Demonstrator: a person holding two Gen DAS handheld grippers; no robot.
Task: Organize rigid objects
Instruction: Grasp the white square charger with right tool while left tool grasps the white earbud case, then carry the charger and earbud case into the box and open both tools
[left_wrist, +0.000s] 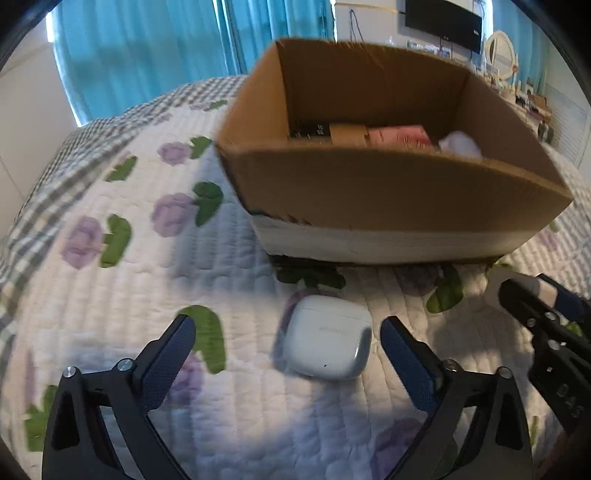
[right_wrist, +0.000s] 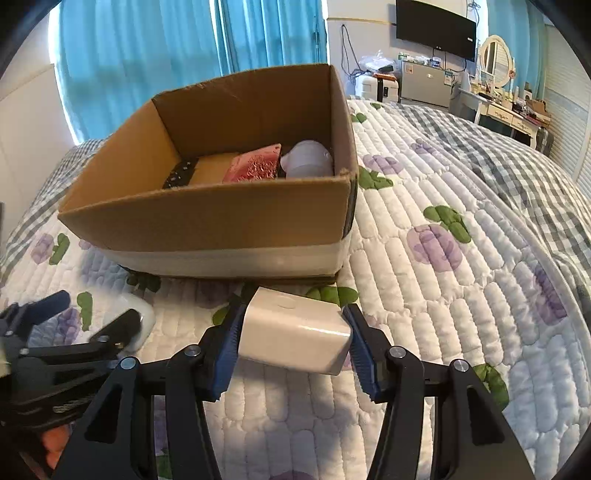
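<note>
My left gripper (left_wrist: 288, 345) stood wide around the white earbud case (left_wrist: 328, 341) on the quilted bed (left_wrist: 110, 295), touching nothing. My right gripper (right_wrist: 291, 332) clamped a white charger block (right_wrist: 295, 332); the cardboard box (right_wrist: 207, 221) lay at twelve o'clock.

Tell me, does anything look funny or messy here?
Nothing is broken or spilled. The white earbud case lies loose on the quilt outside the box, tilted, between the open left gripper. The right gripper holds a white charger.
</note>
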